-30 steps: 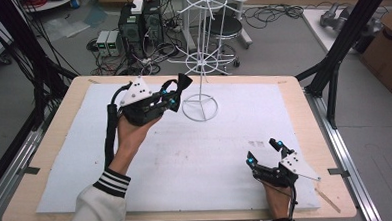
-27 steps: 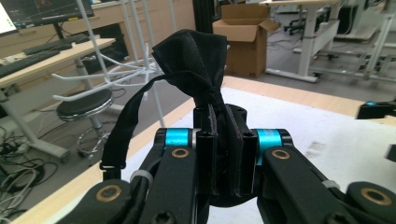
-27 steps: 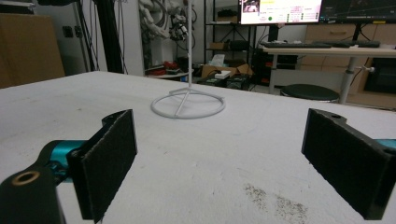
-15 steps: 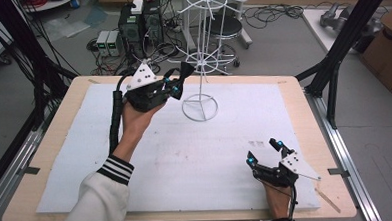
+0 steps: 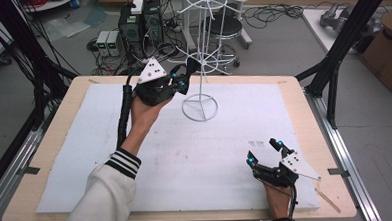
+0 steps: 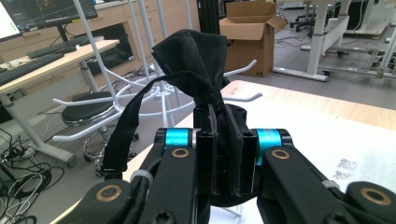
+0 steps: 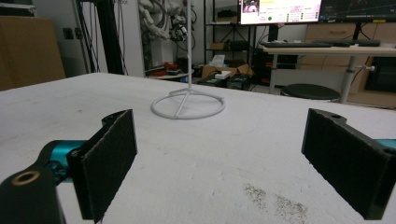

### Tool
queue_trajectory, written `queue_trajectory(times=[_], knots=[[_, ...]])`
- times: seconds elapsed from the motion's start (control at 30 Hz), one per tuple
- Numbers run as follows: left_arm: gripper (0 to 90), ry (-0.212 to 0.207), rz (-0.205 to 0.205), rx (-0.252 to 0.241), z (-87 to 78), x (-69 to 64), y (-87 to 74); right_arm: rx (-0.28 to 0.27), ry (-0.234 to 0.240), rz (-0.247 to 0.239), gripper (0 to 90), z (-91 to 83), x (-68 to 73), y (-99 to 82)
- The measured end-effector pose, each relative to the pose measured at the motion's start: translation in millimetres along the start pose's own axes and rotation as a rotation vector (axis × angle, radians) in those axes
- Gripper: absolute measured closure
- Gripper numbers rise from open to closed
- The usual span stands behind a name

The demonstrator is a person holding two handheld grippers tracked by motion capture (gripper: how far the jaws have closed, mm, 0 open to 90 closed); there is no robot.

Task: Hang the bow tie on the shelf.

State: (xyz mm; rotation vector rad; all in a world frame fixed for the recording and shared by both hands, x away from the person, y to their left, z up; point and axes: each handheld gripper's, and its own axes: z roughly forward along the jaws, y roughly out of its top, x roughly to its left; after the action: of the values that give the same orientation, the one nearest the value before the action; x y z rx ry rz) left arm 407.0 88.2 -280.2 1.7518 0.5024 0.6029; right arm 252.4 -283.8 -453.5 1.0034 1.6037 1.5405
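Observation:
A black cloth item [image 6: 191, 60] with a dangling strap [image 6: 123, 135] is pinched between the jaws of my left gripper [image 6: 223, 140]. Seen from the high view, the left gripper [image 5: 185, 76] is raised at the far left-centre of the table, and the cloth [image 5: 192, 65] reaches the arms of a white wire rack [image 5: 201, 55]. The rack's hooks [image 6: 243, 67] stand just behind the cloth. My right gripper [image 5: 263, 152] rests low on the mat near the front right, open with nothing between its pads [image 7: 109, 168]. Its view looks toward the rack's ring base [image 7: 187, 106].
A white mat [image 5: 211, 155] covers most of the wooden table [image 5: 293, 86]. Black frame posts [image 5: 341, 49] stand at the right. Behind the table are a stool [image 5: 230, 24], computer boxes [image 5: 135, 23] and cables on the floor. A cardboard box [image 5: 389, 47] is far right.
My left gripper has carried the black cloth rightward and farther back, up to the rack's arms. The right gripper has stayed in place, open.

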Motion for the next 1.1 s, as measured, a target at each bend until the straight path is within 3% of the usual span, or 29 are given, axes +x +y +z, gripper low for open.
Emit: queue_trajectory(times=[0.4, 1.1], knots=[[82.8, -0.017, -0.014, 0.017, 19.1, 2.1, -2.9, -0.002, 0.001, 0.004, 9.4, -0.2, -0.9, 0.0], [82.7, -0.043, -0.03, 0.071, 32.7, 1.9, -12.3, -0.004, 0.002, 0.007, 9.4, -0.2, -0.8, -0.1]])
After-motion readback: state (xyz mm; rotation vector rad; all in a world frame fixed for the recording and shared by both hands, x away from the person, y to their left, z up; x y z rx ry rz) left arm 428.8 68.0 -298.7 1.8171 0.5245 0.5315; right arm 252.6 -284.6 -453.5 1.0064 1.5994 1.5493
